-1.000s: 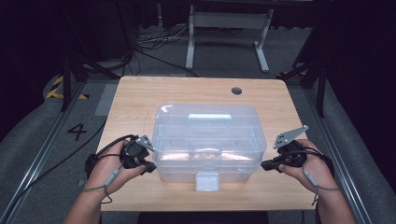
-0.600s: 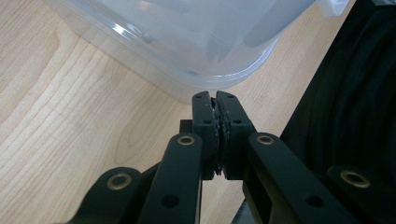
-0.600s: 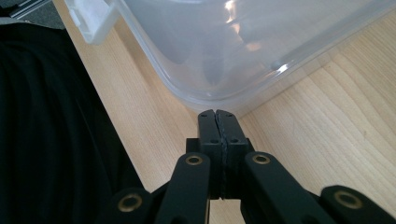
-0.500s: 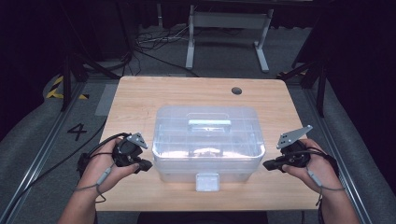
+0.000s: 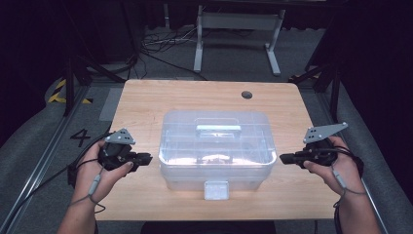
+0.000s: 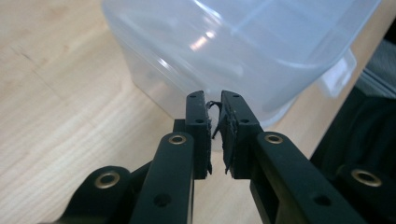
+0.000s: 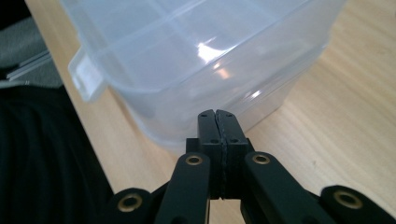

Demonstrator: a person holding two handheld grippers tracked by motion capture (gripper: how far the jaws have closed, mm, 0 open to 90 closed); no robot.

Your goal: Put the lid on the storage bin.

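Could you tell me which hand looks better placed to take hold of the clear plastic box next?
Left, probably. The left claw has just been opening, nothing between its jaws, close to the clear box; the right claw is shut.

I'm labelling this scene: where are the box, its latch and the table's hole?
box (image 5: 216, 146): high view, middle of clear lid
latch (image 5: 216, 190): high view, front tab
hole (image 5: 247, 94): high view, its dark centre

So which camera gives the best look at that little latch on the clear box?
The high view: the latch faces it squarely on the box front. The left gripper view catches it edge-on; the right gripper view shows it sideways.
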